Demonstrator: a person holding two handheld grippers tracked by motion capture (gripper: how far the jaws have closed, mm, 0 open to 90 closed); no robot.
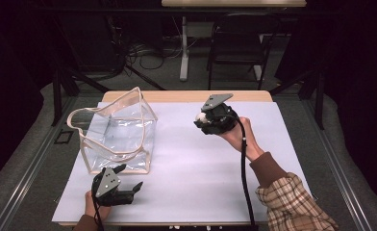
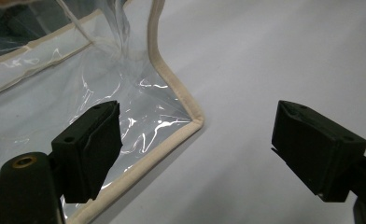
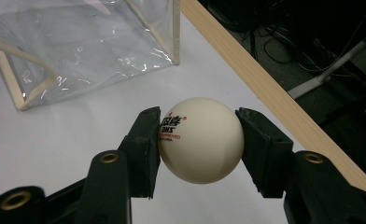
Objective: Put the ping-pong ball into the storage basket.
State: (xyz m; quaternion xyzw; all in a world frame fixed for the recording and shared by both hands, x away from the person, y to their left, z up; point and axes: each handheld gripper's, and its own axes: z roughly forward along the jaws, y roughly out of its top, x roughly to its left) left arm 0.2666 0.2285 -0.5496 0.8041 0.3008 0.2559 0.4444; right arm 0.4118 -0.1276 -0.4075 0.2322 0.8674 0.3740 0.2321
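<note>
A white ping-pong ball [image 3: 200,139] with red print is squeezed between the two black jaws of my right gripper [image 3: 199,142]. In the high view that right gripper [image 1: 202,119] is lifted above the table's far middle, and the ball [image 1: 201,116] peeks out at its tip. A clear plastic bag [image 1: 117,132] with beige trim stands open on the left of the table. My left gripper [image 1: 129,179] rests at the near left, its jaws wide open and empty. The bag's near corner [image 2: 190,119] lies between and beyond the left gripper [image 2: 195,149] jaws.
A white sheet [image 1: 191,168] covers the table, whose wooden edge [image 1: 186,96] shows at the far side. Beyond stand a black chair [image 1: 237,43], a table leg and cables on the floor. The right gripper's cable [image 1: 244,168] trails along the plaid sleeve [image 1: 292,202].
</note>
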